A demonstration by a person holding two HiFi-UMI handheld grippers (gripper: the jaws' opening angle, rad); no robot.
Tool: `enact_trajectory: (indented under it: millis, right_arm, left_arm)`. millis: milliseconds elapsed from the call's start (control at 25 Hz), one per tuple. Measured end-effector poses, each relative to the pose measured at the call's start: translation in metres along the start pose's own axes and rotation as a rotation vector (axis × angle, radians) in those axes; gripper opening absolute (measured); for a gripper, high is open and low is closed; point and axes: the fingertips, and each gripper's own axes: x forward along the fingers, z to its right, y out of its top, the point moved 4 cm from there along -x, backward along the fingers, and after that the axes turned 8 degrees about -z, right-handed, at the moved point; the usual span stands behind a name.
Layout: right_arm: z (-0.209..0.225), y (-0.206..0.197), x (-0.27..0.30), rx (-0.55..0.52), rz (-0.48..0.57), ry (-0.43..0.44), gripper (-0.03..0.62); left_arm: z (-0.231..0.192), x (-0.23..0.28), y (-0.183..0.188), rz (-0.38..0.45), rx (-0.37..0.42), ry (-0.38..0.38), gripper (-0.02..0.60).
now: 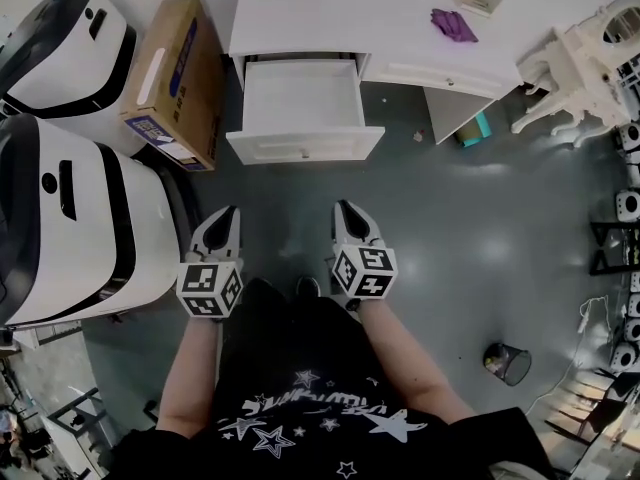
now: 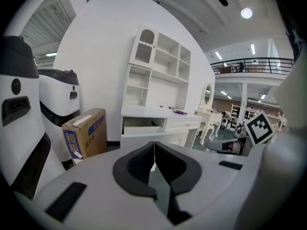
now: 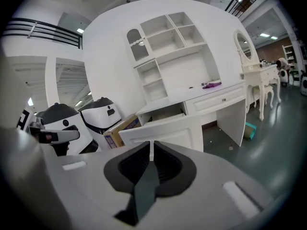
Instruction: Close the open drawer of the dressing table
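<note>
The drawer [image 1: 303, 98] stands pulled out of the dressing table [image 1: 330, 18], on its left side, far from both claws. The left claw [image 1: 226, 218] and the right claw [image 1: 347, 213] are clenched on nothing. The drawer looks stiff and light; I'd press flat on the middle of its front panel [image 1: 305, 146].

At top centre, your drawer [image 1: 305, 108] stands out of the desk [image 1: 330, 18], a cardboard box [image 1: 175, 78] to its left. Your left hand-held gripper [image 1: 230, 216] and right hand-held gripper [image 1: 346, 211] lie below it.

Smooth white-painted wood drawer [image 1: 305, 108], matt cardboard box [image 1: 175, 78], glossy floor [image 1: 480, 238]
</note>
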Motion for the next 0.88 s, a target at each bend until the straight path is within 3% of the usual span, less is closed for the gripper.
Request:
enact_trajectory:
  millis: [440, 640, 800, 880]
  right_arm:
    - [0.008, -0.007, 0.05, 0.0, -0.061, -0.054, 0.005]
    - [0.002, -0.014, 0.084, -0.053, -0.082, -0.043, 0.005]
    - [0.008, -0.019, 0.108, -0.044, -0.092, -0.088, 0.012]
    - [0.01, -0.022, 0.122, -0.034, -0.103, -0.095, 0.023]
  left_arm:
    - [-0.023, 0.043, -0.013, -0.031, -0.009, -0.007, 0.011]
    - [-0.045, 0.07, -0.022, -0.033, -0.039, -0.008, 0.011]
    - [-0.055, 0.092, -0.035, -0.076, -0.087, -0.03, 0.01]
    - [-0.06, 0.103, -0.04, -0.096, -0.075, -0.044, 0.011]
